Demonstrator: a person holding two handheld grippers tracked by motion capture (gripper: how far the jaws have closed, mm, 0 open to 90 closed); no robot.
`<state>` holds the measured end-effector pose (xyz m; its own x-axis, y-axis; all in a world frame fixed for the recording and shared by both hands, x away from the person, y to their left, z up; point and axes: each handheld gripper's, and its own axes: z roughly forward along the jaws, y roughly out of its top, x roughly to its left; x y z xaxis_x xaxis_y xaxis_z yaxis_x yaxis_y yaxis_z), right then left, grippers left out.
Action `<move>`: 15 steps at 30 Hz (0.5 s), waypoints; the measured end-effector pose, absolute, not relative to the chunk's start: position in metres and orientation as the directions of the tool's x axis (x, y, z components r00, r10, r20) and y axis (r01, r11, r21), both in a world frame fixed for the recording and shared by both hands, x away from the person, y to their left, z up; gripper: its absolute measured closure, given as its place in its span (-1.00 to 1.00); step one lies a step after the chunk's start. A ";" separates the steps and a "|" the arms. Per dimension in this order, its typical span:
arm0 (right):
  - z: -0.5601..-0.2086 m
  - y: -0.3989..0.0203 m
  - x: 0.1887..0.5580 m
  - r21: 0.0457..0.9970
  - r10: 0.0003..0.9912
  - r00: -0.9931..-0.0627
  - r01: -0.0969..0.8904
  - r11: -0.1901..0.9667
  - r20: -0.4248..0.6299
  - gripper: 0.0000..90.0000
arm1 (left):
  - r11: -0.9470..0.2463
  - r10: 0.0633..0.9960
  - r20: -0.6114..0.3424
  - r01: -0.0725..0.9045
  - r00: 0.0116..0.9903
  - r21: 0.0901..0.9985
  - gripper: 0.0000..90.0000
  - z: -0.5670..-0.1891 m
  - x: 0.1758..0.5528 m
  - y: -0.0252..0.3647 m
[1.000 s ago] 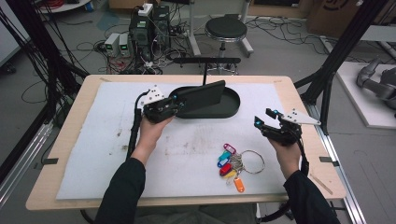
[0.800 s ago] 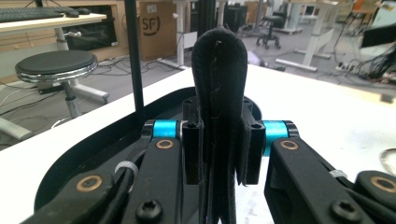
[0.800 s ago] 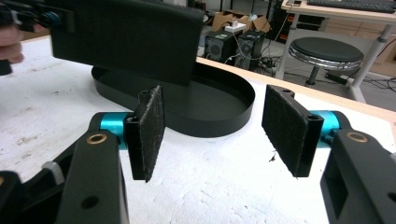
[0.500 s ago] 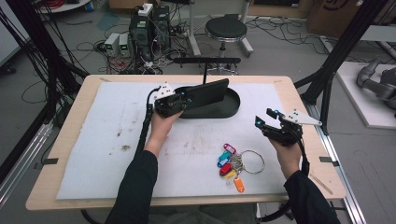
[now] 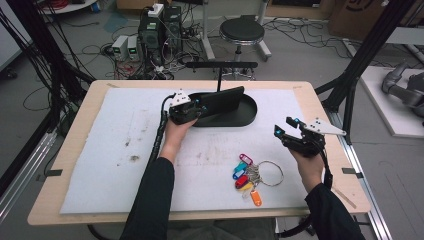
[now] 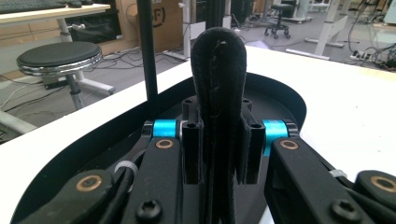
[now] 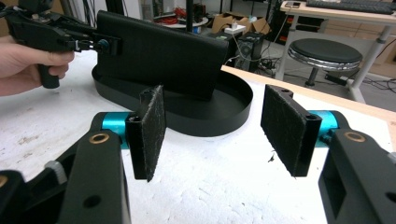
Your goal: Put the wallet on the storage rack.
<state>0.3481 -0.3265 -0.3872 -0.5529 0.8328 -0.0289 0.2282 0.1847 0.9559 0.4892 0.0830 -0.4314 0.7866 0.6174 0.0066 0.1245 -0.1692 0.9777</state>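
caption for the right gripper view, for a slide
Open right claw faces the black tray, where the left claw stands a black pouch upright.

black pouch (image 6: 219, 93) — lower end hidden between tongs, black tray (image 6: 280, 93) — cut off at frame bottom

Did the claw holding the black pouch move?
Yes. The left claw carried the black pouch toward the table's far edge, over the black oval tray, which stayed put.

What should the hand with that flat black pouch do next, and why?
Probably lower it a little further and let go. The left tongs are clamped on the black pouch, which stands on edge inside the black oval tray, while the right tongs wait open, apart from it.
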 end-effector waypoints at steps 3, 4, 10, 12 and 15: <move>-0.388 -0.325 0.348 0.953 0.830 -0.556 0.233 0.191 -0.031 -0.09 | -0.172 0.623 0.002 0.134 0.782 0.976 0.67 -0.433 0.491 0.086; -0.388 -0.325 0.349 0.953 0.829 -0.559 0.230 0.198 -0.037 -0.09 | -0.169 0.625 -0.003 0.139 0.781 0.976 0.67 -0.434 0.491 0.087; -0.389 -0.322 0.349 0.951 0.820 -0.570 0.225 0.214 -0.050 -0.09 | -0.176 0.643 -0.011 0.162 0.766 0.971 0.65 -0.440 0.496 0.093; -0.389 -0.322 0.349 0.950 0.820 -0.571 0.225 0.216 -0.051 -0.09 | -0.218 0.643 0.017 0.162 0.766 0.962 0.65 -0.441 0.496 0.094; -0.389 -0.322 0.349 0.950 0.819 -0.571 0.226 0.214 -0.049 -0.09 | -0.230 0.644 0.013 0.177 0.765 0.957 0.64 -0.443 0.496 0.095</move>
<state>0.3488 -0.3225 -0.3887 -0.5710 0.8195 -0.0487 0.2259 0.2139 0.9504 0.4964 0.0945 -0.4428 0.7653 0.6435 0.0128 0.1772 -0.2297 0.9570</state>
